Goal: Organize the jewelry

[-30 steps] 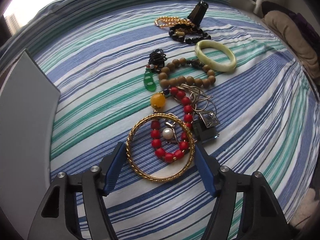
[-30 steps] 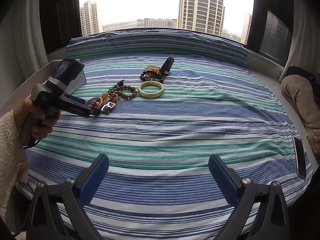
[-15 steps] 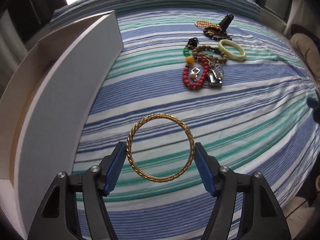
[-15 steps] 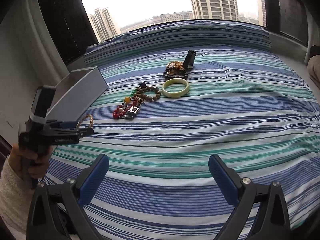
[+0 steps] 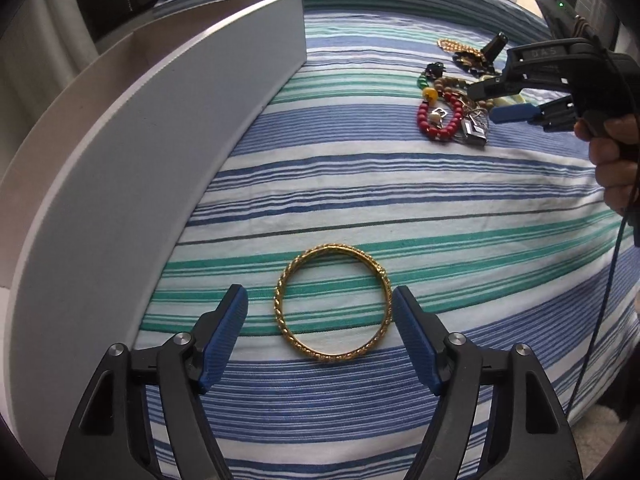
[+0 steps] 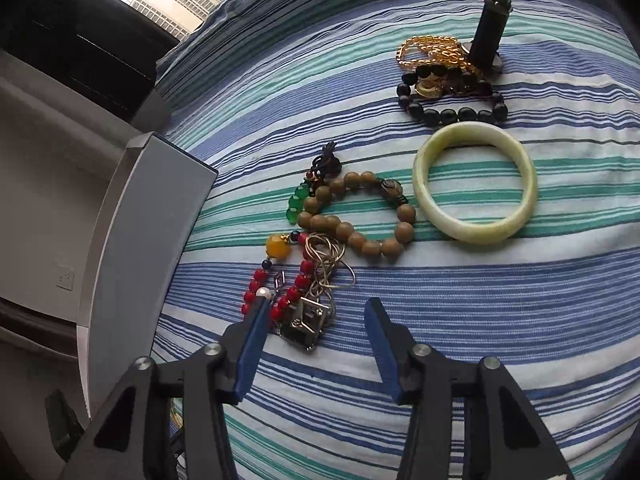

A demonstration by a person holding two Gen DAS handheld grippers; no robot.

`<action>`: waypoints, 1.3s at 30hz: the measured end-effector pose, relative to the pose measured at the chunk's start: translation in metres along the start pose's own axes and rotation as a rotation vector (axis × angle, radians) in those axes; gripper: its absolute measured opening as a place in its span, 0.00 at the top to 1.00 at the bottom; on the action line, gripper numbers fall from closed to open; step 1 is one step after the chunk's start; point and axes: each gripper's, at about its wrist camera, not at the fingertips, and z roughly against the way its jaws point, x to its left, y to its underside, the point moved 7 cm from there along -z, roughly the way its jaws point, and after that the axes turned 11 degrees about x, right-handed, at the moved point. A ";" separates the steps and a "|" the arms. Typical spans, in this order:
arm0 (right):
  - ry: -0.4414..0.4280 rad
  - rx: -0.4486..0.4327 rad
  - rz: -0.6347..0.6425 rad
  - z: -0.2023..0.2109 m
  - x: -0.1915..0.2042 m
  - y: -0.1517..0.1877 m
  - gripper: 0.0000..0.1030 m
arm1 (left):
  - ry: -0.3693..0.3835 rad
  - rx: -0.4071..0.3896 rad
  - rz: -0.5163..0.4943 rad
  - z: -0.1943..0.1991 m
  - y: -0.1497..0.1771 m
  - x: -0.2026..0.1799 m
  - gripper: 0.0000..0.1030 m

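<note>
A gold twisted bangle (image 5: 332,304) lies flat on the striped bed, between the fingers of my open left gripper (image 5: 320,300), which do not touch it. My open right gripper (image 6: 316,308) hovers over a jewelry pile: a red bead bracelet (image 6: 276,300) with a pearl, a square metal pendant (image 6: 306,322) on a thin chain, a wooden bead bracelet (image 6: 360,216) and a pale green jade bangle (image 6: 476,184). The right gripper also shows in the left wrist view (image 5: 486,102) above the same pile.
A grey-white open box (image 5: 140,152) stands along the left, also in the right wrist view (image 6: 132,248). At the back lie black beads (image 6: 452,112), a gold bead chain (image 6: 424,50) and a black upright object (image 6: 490,24). A green pendant (image 6: 296,204) and an amber bead (image 6: 278,246) lie by the pile.
My left gripper carried the gold bangle toward the box, then opened and left it lying on the bed. My right gripper moved from far back to right over the jewelry pile.
</note>
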 end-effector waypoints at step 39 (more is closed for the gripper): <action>0.144 -0.023 0.128 0.088 -0.060 0.159 0.39 | 0.089 0.023 -0.036 0.011 0.055 0.020 0.05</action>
